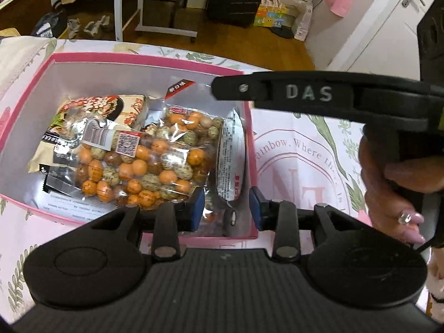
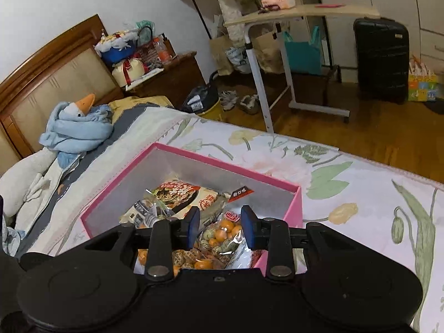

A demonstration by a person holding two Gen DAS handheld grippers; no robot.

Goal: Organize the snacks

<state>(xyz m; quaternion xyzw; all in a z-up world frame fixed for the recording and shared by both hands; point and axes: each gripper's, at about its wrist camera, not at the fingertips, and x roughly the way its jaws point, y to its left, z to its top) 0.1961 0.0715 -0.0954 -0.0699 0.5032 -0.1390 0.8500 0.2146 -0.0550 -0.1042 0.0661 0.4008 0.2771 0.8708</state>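
A pink box (image 1: 251, 144) with white inner walls sits on the flowered bedspread. In it lie a clear bag of orange and speckled coated nuts (image 1: 144, 163), a noodle packet (image 1: 102, 111) behind it, and a white wrapped snack (image 1: 231, 161) against the right wall. My left gripper (image 1: 226, 212) is open and empty over the box's near right corner. My right gripper (image 2: 220, 227) is open and empty above the same box (image 2: 297, 202), over the nut bag (image 2: 222, 236). Its black body (image 1: 319, 94) crosses the left wrist view.
The box rests on a bed with a floral cover (image 2: 347, 194). A blue cloth with a toy goose (image 2: 77, 125) lies near the headboard. A rolling side table (image 2: 291, 55), a black suitcase (image 2: 381, 58) and bags stand on the wooden floor beyond.
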